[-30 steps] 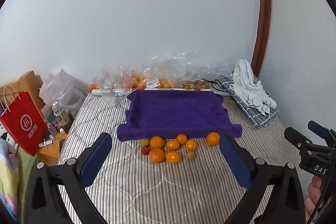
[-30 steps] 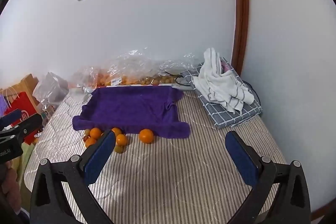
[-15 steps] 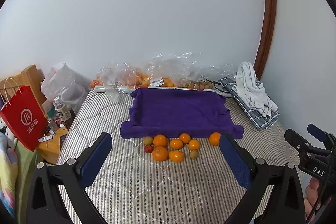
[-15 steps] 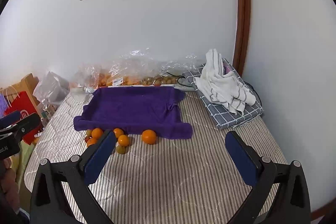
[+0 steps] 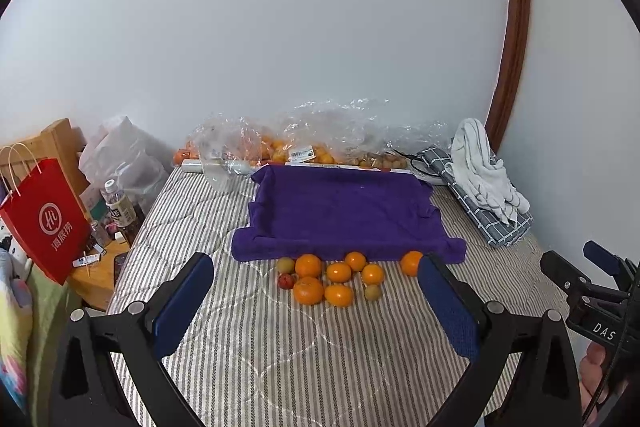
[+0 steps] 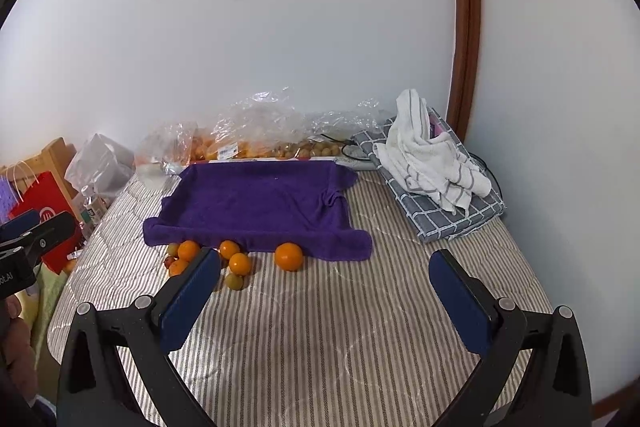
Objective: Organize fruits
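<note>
Several oranges [image 5: 308, 289] lie in a cluster on the striped bed, with two small greenish fruits [image 5: 372, 292] and a small red fruit [image 5: 285, 281] among them. One orange [image 6: 289, 256] sits apart to the right. Behind them spreads a purple towel [image 5: 344, 211] shaped like a shallow tray [image 6: 256, 203]. My left gripper [image 5: 316, 307] hangs open above the bed, short of the cluster. Further right, my right gripper [image 6: 324, 297] is open too, with nothing between its fingers; its left finger [image 6: 190, 301] hides part of the cluster.
Clear plastic bags of fruit [image 5: 304, 143] line the wall behind the towel. A folded checked cloth with a white towel [image 6: 432, 163] lies at the right. A red paper bag [image 5: 44, 219], bottles and a wooden stand are off the bed's left edge.
Both cameras have tilted up and drawn back slightly, so the fruits and towel sit lower in view. Neither gripper has changed its opening.
</note>
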